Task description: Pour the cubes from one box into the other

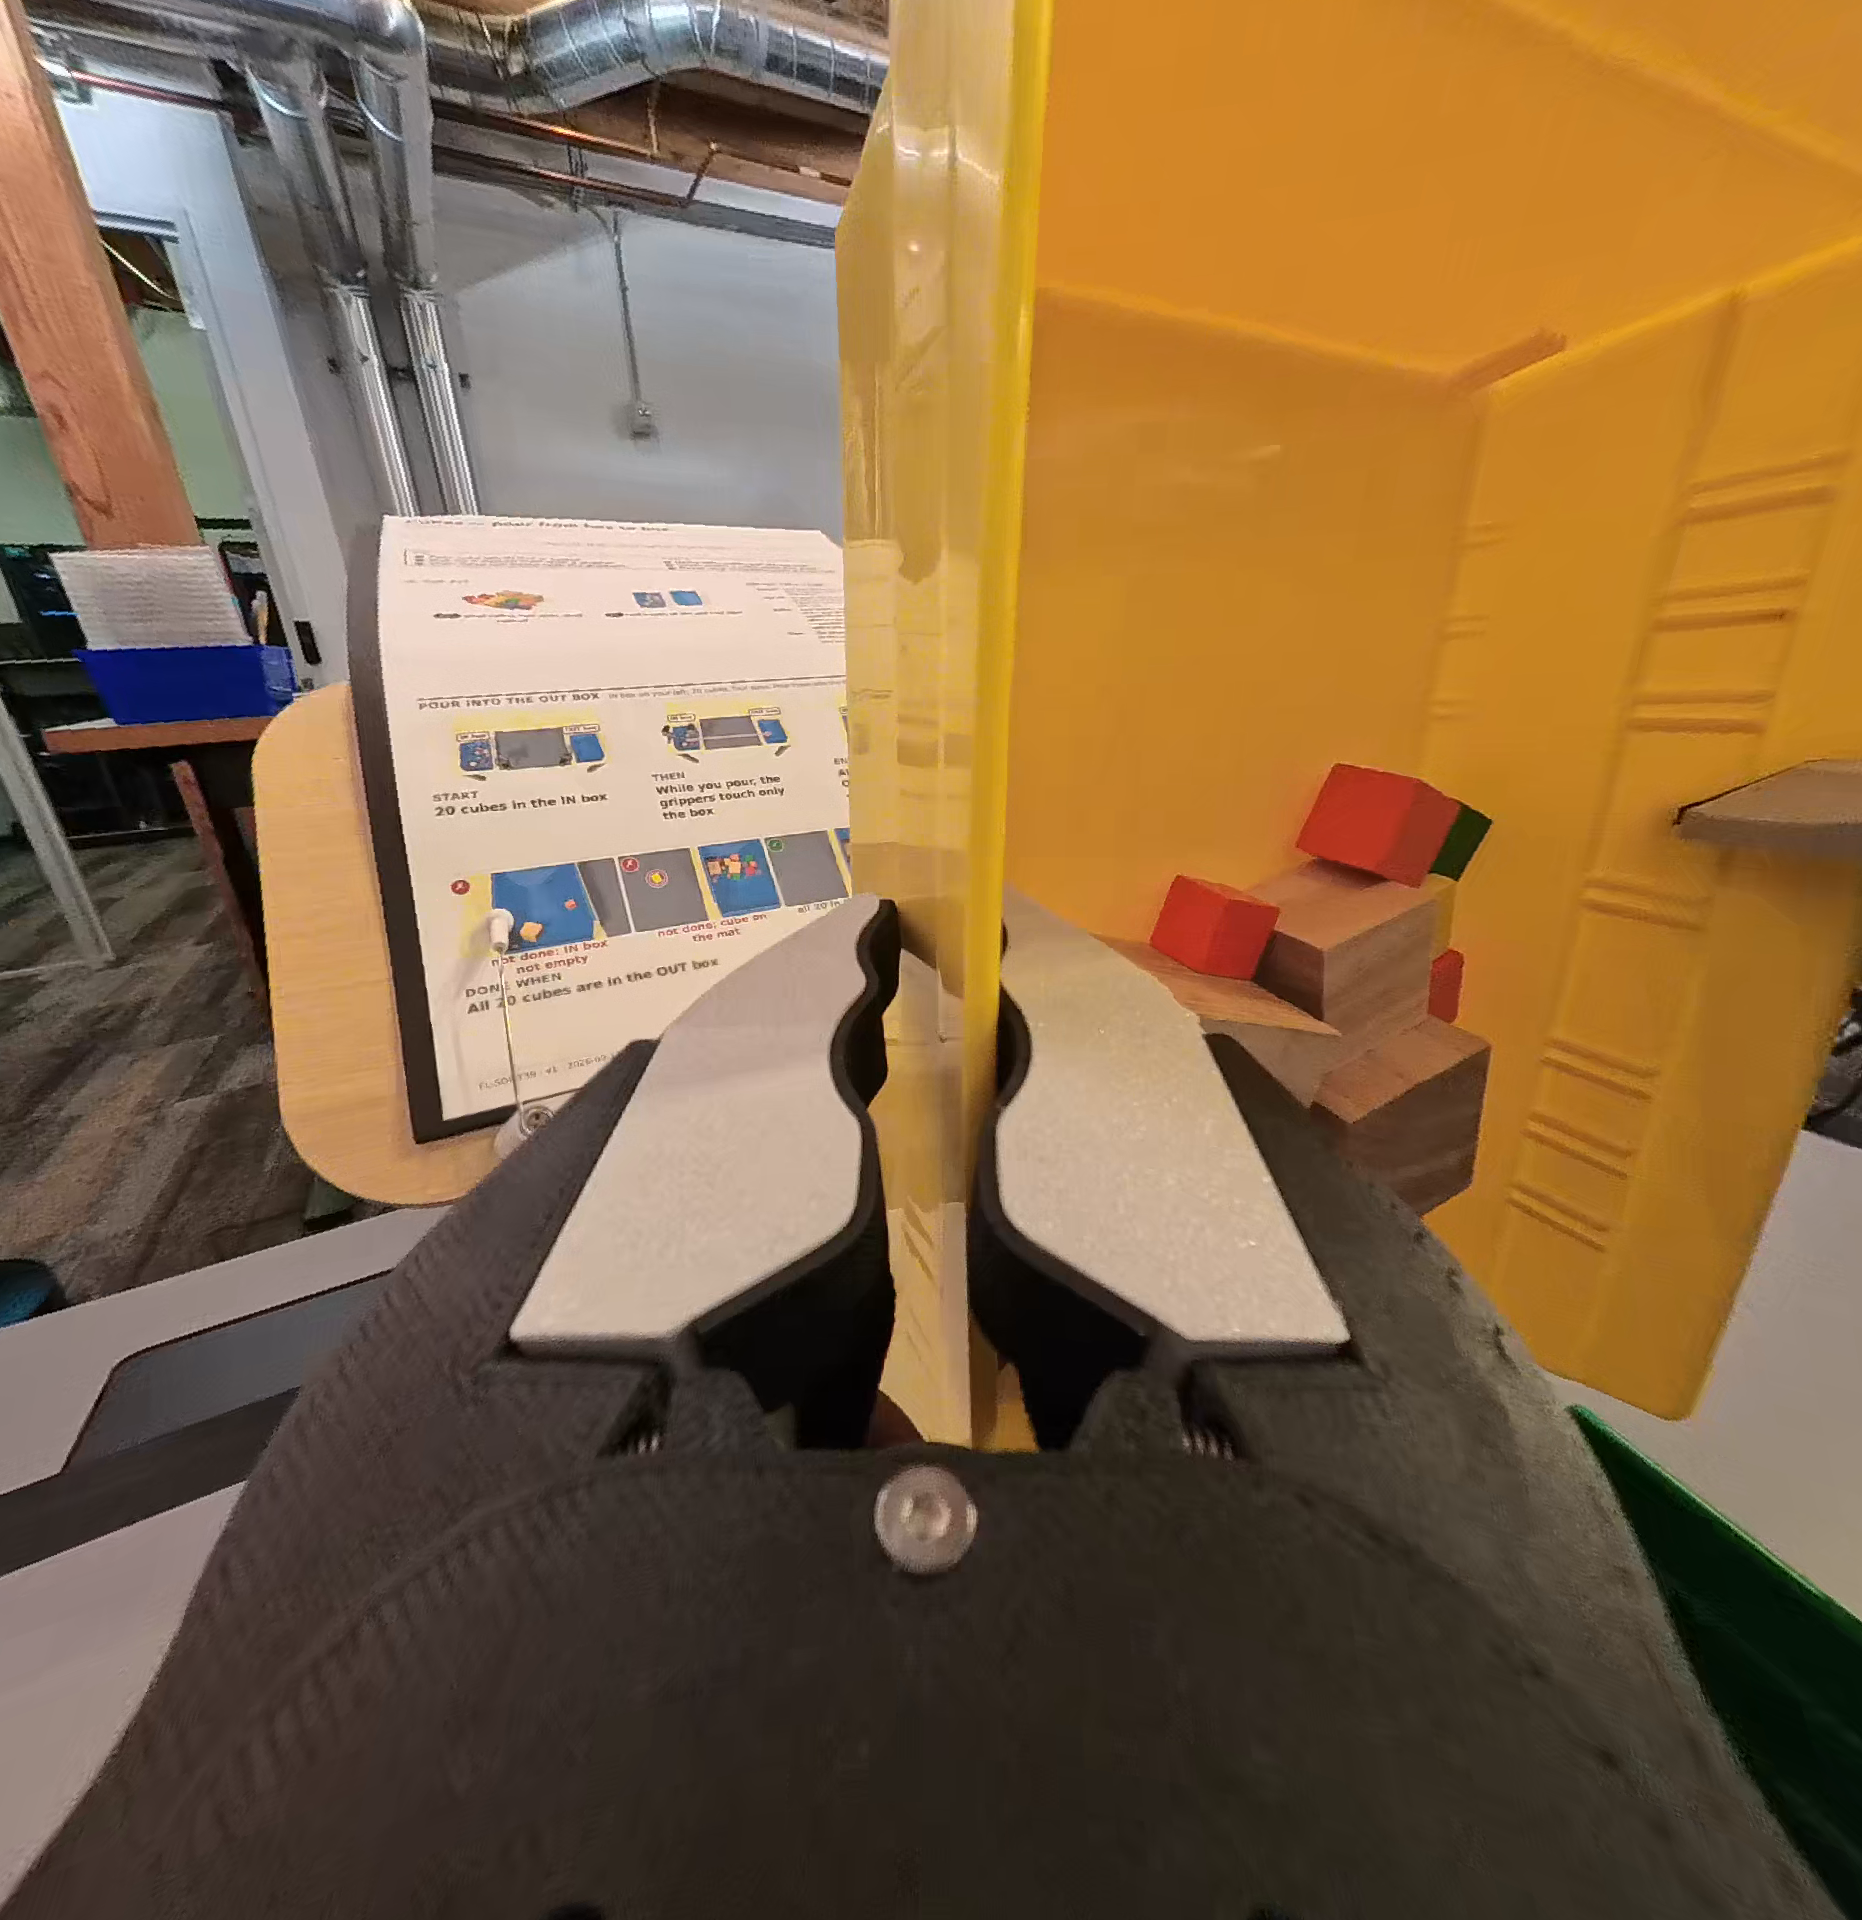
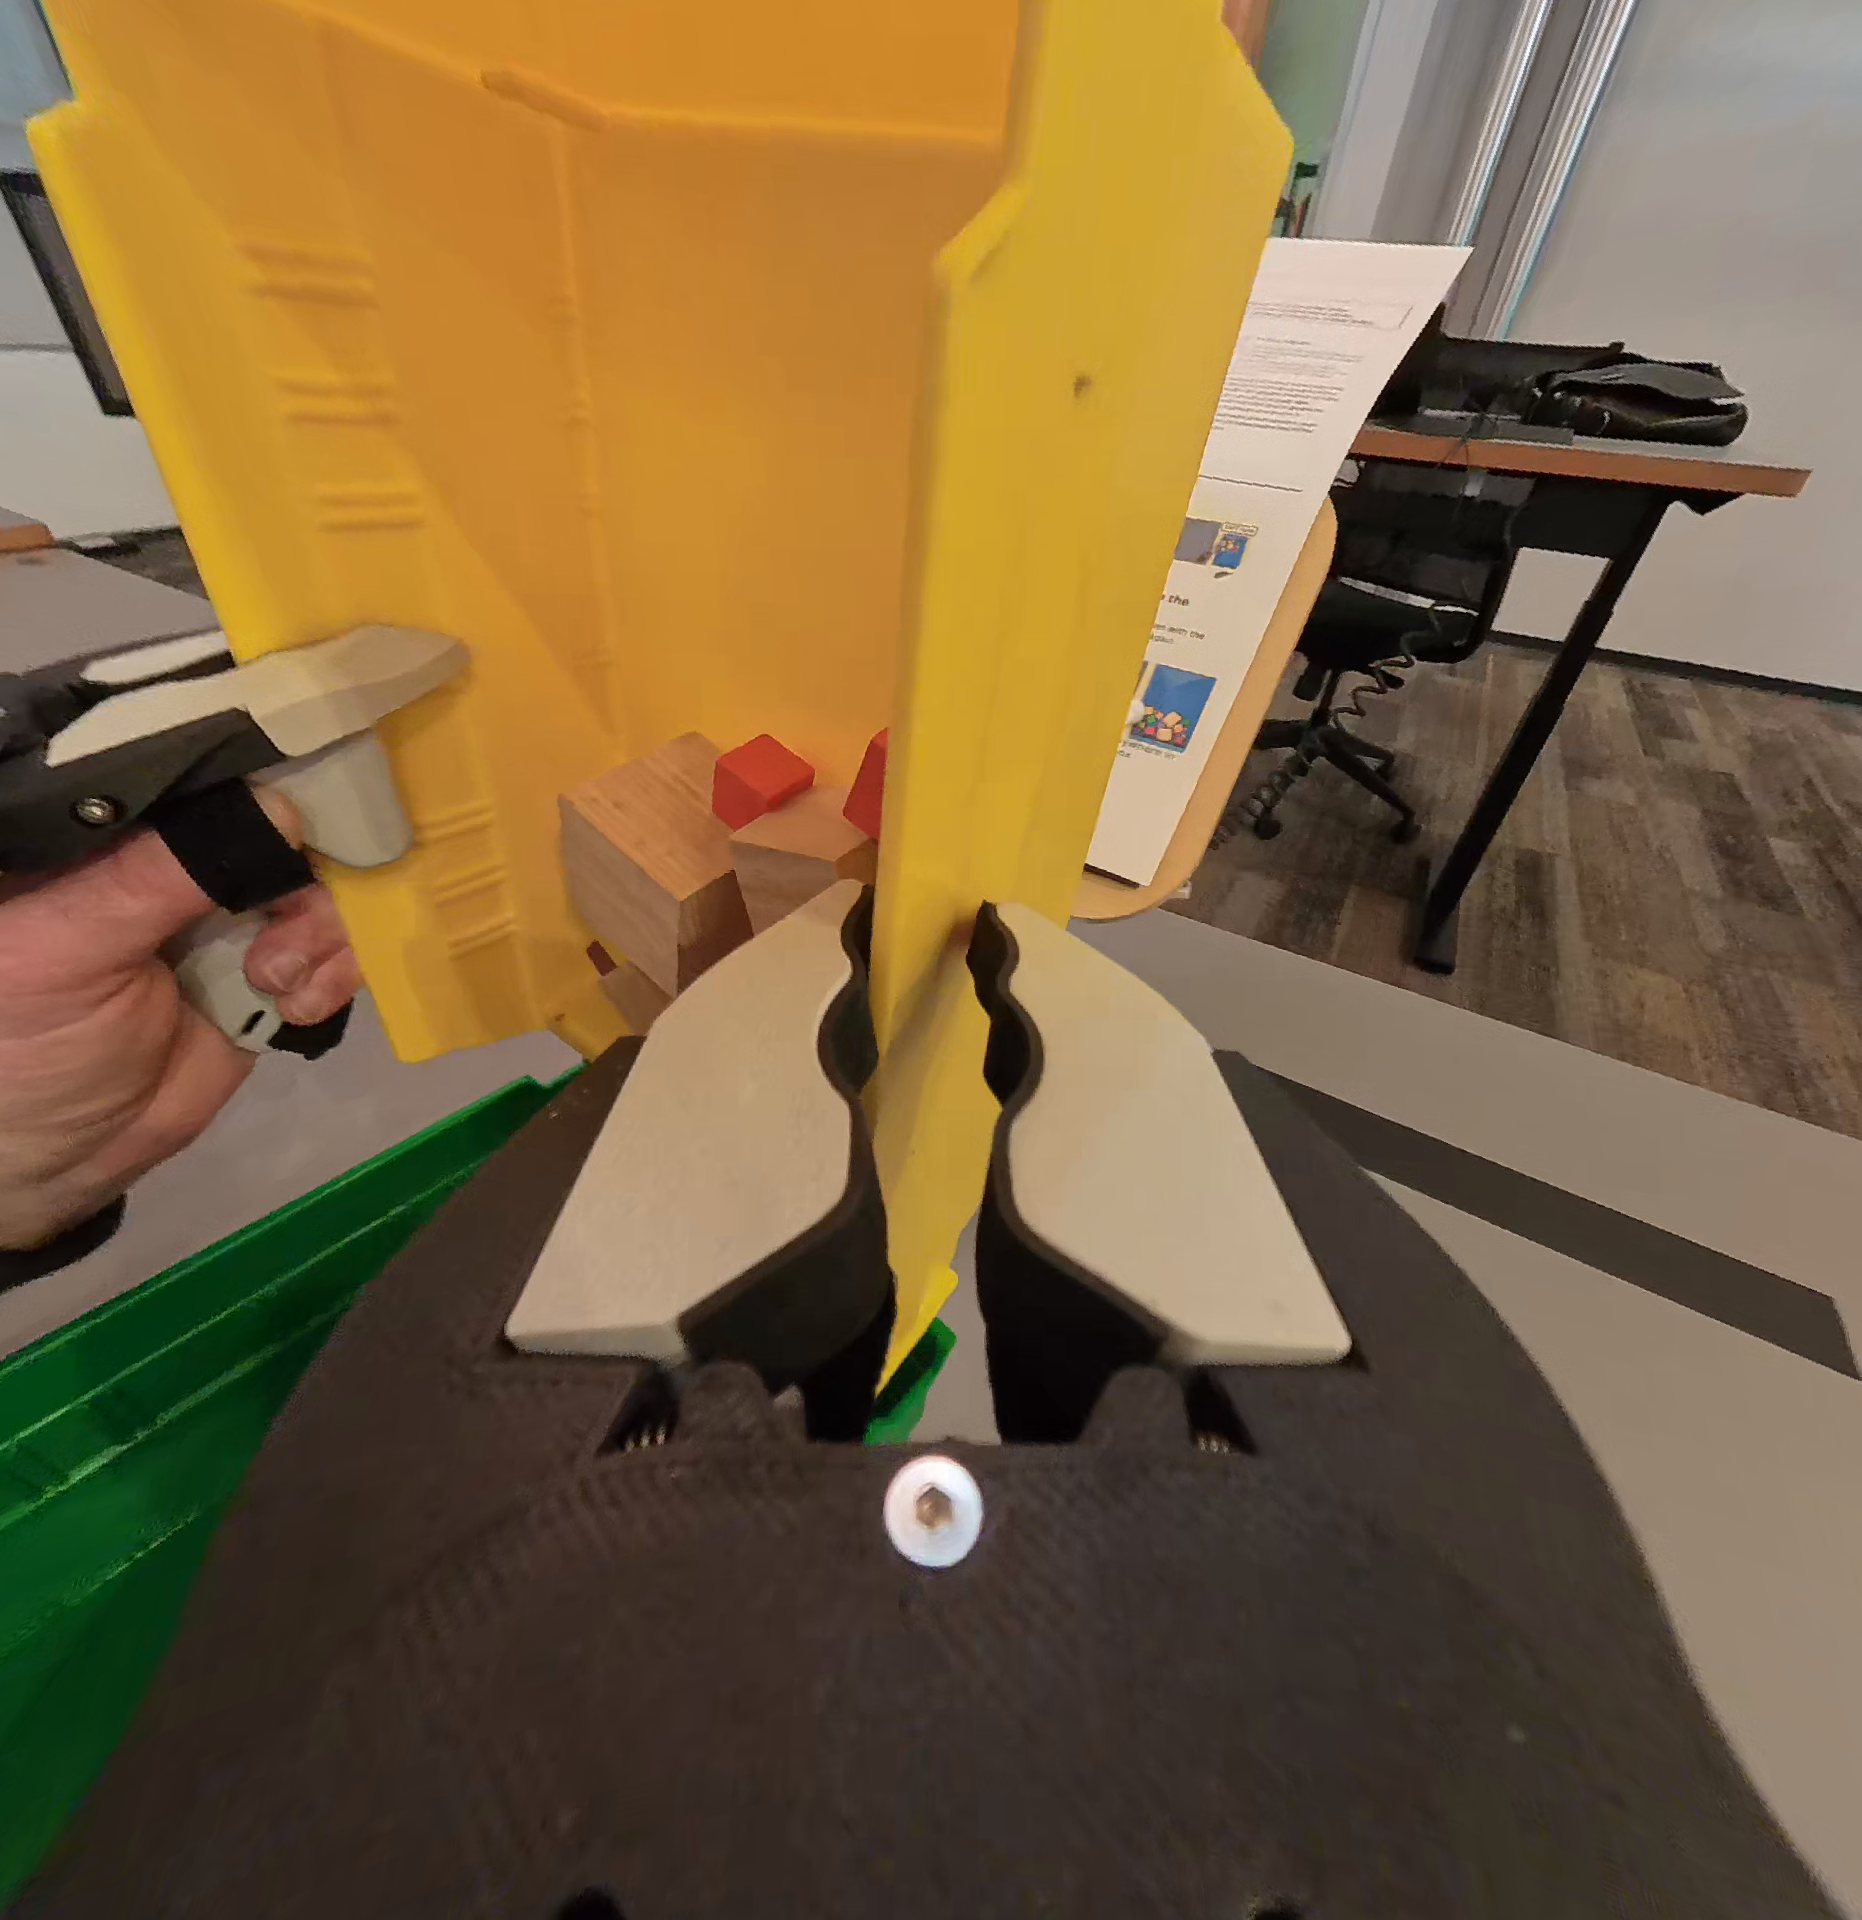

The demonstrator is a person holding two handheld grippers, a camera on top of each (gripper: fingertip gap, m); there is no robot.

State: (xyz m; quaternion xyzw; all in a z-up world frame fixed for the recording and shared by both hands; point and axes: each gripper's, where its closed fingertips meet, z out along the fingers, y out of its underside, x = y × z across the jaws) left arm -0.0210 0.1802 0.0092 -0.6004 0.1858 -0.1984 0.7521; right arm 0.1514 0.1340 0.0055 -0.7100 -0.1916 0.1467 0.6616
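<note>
A yellow box [image 1: 1322, 520] is held tipped up steeply in the air. My left gripper [image 1: 948, 925] is shut on one side wall of it. My right gripper [image 2: 922, 914] is shut on the opposite wall of the yellow box [image 2: 615, 364]. Wooden cubes [image 1: 1353, 956] and red cubes [image 1: 1213, 925] are piled at the box's low end; they also show in the right wrist view [image 2: 646, 831]. A green box [image 2: 127, 1455] lies just below the yellow one, its edge also in the left wrist view [image 1: 1758, 1621]. The left gripper's far finger and a hand [image 2: 106, 1018] show in the right wrist view.
An instruction sheet on a wooden board [image 1: 615, 790] stands behind the table. The grey table top [image 2: 1529, 1195] carries a dark mat. A desk [image 2: 1581, 468] with a bag and an office chair stand at the right. A blue bin [image 1: 179, 681] sits on a far table.
</note>
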